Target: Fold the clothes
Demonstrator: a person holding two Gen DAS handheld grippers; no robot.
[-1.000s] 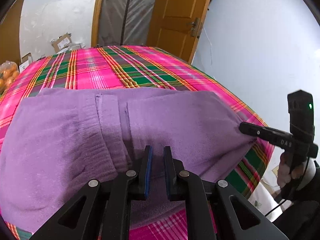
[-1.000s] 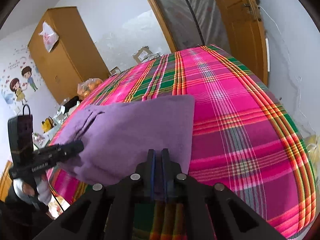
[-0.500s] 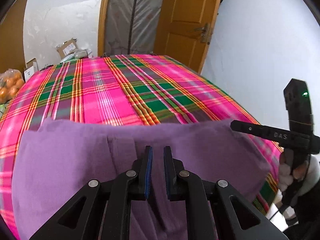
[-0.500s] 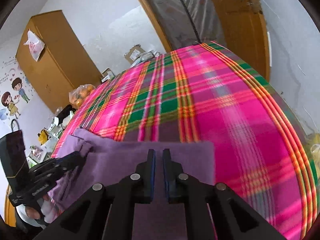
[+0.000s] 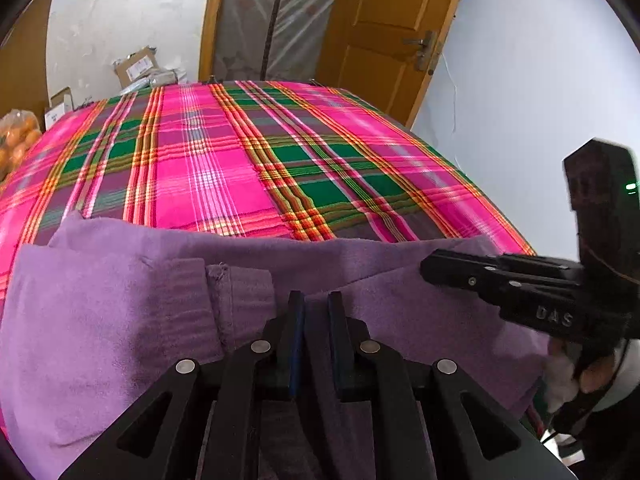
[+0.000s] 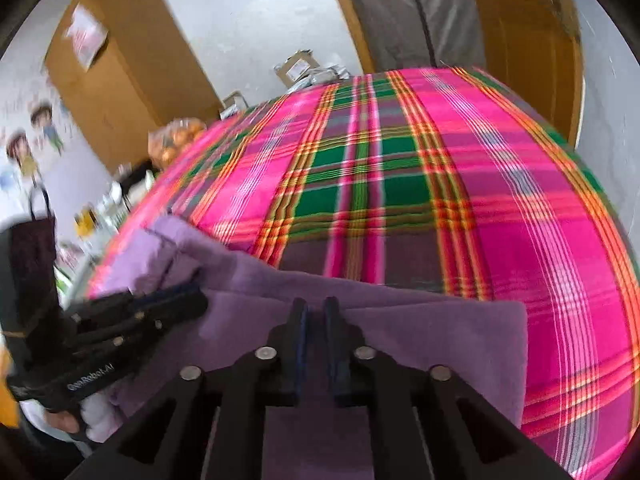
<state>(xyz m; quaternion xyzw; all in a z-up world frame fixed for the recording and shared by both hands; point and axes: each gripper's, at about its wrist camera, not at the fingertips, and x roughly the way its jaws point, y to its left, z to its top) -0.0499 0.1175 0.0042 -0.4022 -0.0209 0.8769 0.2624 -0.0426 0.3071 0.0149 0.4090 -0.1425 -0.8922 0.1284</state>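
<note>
1. Left wrist view: the left claw [image 5: 316,300] has a bit of the purple garment [image 5: 120,320] pinched between its pads, though the jaws are easing open right now. The cloth spreads to both sides of it and just ahead, lying on the plaid bedspread [image 5: 224,160]. A ribbed cuff or hem sits just left of the claw. Over to the right, the right claw [image 5: 430,266] comes in from the side, tip on the same far edge of the cloth.

2. Right wrist view (blurry): the right claw [image 6: 315,308] is closing, with purple cloth between its pads. The garment's square corner is off to its right; the left claw [image 6: 196,300] is off to its left, gripping the same edge.

3. My read: the garment's long axis runs claw to claw, crosswise, so each claw owns its own end. Both are equally near, and the next move needs them going together.
</note>
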